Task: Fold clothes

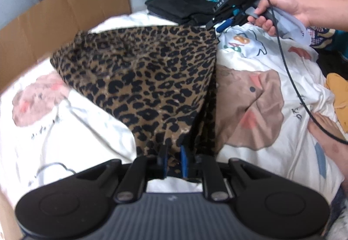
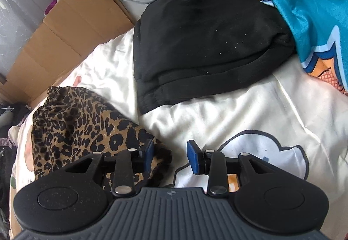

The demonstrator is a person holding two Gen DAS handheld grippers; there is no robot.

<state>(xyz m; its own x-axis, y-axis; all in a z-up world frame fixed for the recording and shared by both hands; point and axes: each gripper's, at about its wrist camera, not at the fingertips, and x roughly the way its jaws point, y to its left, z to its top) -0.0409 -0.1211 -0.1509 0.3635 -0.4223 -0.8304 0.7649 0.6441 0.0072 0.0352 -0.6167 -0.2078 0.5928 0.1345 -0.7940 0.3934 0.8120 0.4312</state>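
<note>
The left gripper (image 1: 173,160) has its fingers narrowed on the near edge of the leopard-print garment (image 1: 148,79), which stretches ahead of them across the bed (image 1: 54,137). The right gripper (image 2: 170,158) has its fingers wide and holds nothing; the garment's far corner lies under and beside its left finger (image 2: 148,153).

To fold well, the right fingers should probably close on that corner before both edges are carried over together, kept taut.

Only the right wrist view shows the gap between the right fingers and the folded black garment (image 2: 206,39) ahead. Only the left wrist view shows the garment's full spread.
</note>
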